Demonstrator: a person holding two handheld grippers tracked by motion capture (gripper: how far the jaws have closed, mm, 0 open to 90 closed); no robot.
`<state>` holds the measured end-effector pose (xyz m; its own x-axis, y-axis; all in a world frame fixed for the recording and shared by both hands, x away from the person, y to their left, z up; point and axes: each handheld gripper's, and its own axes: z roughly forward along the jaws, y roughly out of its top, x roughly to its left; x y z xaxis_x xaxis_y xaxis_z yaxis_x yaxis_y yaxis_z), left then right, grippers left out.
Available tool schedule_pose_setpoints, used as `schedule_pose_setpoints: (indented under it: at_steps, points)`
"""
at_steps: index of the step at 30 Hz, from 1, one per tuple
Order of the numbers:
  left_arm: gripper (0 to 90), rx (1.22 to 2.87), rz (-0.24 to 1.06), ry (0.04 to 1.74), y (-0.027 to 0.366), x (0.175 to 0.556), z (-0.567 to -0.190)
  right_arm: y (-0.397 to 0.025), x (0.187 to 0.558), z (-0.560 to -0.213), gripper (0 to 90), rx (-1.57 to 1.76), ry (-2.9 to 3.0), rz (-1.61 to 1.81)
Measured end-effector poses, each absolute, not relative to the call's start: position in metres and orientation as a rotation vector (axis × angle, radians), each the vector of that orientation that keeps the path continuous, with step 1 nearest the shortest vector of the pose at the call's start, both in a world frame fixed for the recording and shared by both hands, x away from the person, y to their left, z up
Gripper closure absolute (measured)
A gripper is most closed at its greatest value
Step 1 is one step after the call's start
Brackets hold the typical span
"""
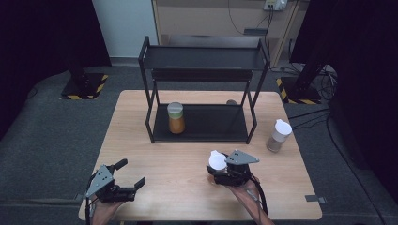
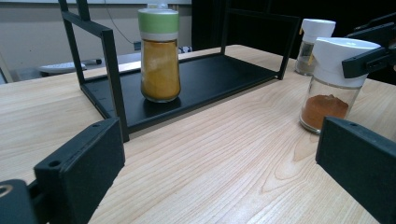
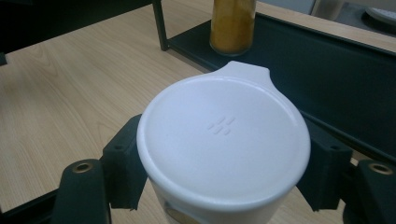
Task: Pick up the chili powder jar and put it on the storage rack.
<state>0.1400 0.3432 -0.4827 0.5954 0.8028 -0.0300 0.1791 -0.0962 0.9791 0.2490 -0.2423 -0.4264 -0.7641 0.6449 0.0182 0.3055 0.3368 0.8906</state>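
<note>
Right now the white-capped spice jar [image 1: 216, 161] with reddish-brown powder stands on the wooden worktop [image 1: 178, 187] at its near right, and the right gripper [image 1: 224, 172] has its jaws clamped on the jar just under the cap. In the right gripper view the white cap [image 3: 224, 140] sits between the two black jaws, which touch it on both sides. At the near left, the left gripper [image 1: 131, 186] rests low with its jaws wide apart, holding nothing. Farther back, a black two-tier rack [image 1: 204, 63] stands mid-worktop; a green-lidded jar of yellow-orange spice [image 1: 176, 118] stands upright on the left of its lower shelf. Another white-capped jar [image 1: 279, 135] stands right of the rack.
</note>
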Motion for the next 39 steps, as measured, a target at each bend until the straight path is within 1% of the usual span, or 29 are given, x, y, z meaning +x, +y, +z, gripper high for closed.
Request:
schedule_pose_setpoints:
  at_steps: [16,26,39]
  points:
    - [0.6,1.614,0.636,0.835,0.344,0.141,-0.483,-0.248,0.252,-0.421,30.7,0.797,2.285,1.418]
    - [0.7,1.614,0.634,0.839,0.344,0.141,-0.483,-0.254,0.261,-0.406,30.8,0.718,2.303,1.451]
    - [0.7,1.615,0.629,0.838,0.344,0.141,-0.483,-0.254,0.278,-0.377,30.8,0.621,2.332,1.465]
